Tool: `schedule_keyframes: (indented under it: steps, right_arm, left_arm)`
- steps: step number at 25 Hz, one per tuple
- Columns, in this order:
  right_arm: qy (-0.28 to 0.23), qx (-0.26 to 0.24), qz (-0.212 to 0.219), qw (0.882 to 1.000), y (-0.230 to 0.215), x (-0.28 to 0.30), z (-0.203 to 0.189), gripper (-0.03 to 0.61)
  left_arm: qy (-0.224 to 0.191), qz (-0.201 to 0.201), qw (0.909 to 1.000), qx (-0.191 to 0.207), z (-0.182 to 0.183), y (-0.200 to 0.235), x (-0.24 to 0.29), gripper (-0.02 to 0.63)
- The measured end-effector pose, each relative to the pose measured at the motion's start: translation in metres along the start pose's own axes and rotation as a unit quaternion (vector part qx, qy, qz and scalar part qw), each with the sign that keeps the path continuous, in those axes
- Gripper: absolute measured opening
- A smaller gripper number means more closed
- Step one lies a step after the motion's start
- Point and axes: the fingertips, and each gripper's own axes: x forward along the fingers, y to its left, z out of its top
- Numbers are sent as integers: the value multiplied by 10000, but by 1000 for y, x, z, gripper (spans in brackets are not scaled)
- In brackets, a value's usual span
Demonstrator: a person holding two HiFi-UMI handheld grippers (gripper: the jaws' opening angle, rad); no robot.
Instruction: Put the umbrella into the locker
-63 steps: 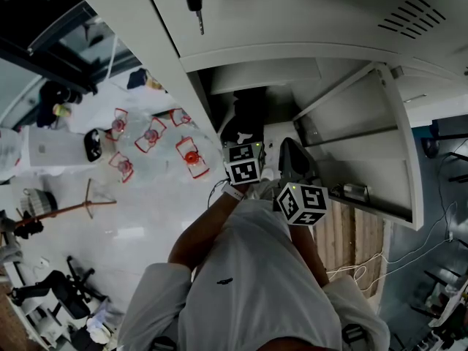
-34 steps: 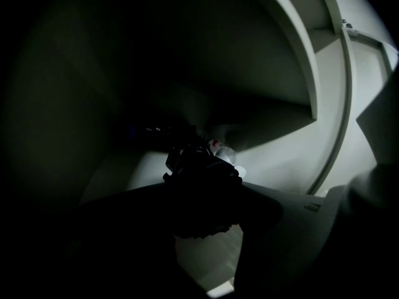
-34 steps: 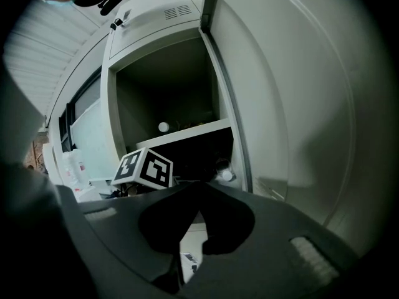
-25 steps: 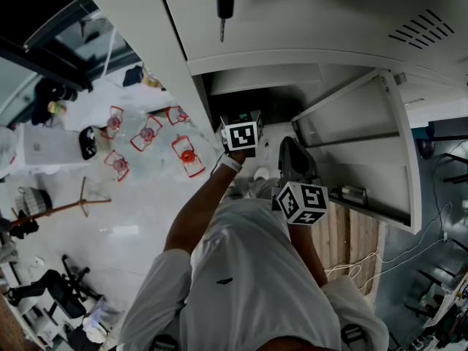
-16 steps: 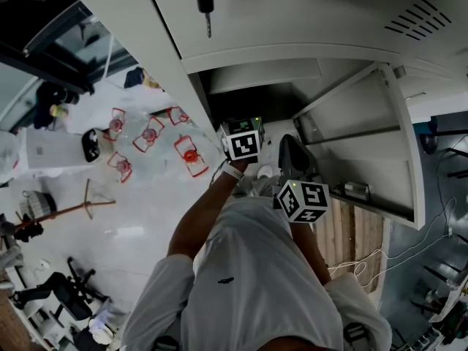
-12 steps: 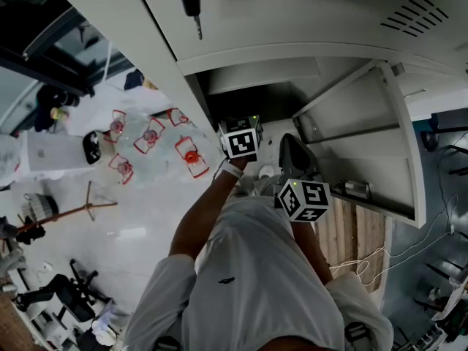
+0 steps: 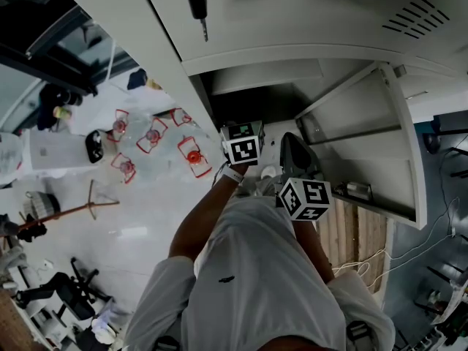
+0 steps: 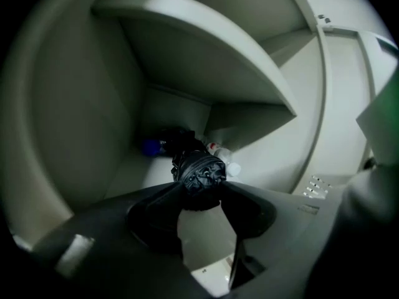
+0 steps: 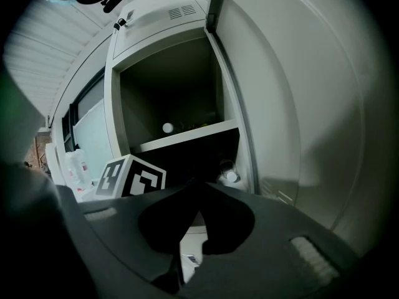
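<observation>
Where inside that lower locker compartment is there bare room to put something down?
Bare floor runs between the left wall and the umbrella, and again at the front, nearer than the umbrella. Under the shelf the height is open. The back is crowded: bottles and a blue-capped thing sit behind the umbrella.

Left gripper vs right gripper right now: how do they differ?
Load: the left gripper has the black folded umbrella between its jaws, which have just been closing on it; the right gripper has its jaws together, empty.
Place: the left gripper is inside the locker, under a shelf; the right gripper is outside, facing it.
Shared: both point at the locker.
</observation>
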Motion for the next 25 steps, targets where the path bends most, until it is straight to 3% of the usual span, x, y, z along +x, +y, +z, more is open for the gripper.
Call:
schedule_keyframes:
  steps: [4, 7, 14, 18, 25]
  right_arm:
    - [6, -8, 33, 10000, 2, 1, -1, 2]
    - [27, -25, 78, 10000, 5, 1, -2, 2]
    - [106, -372, 132, 9992, 14, -1, 4, 2]
    - [21, -618, 100, 9980, 14, -5, 11, 2]
    - [-24, -923, 159, 9956, 13, -4, 18, 2]
  left_arm:
    - [-303, -148, 9991, 256, 9, -9, -19, 193]
    - [-380, -245, 9985, 318, 11, -13, -34, 111]
    - [-438, -459, 9961, 618, 14, -22, -62, 17]
    - [-457, -442, 9948, 792, 12, -19, -84, 15]
    - [-658, -484, 9954, 506, 23, -8, -119, 17]
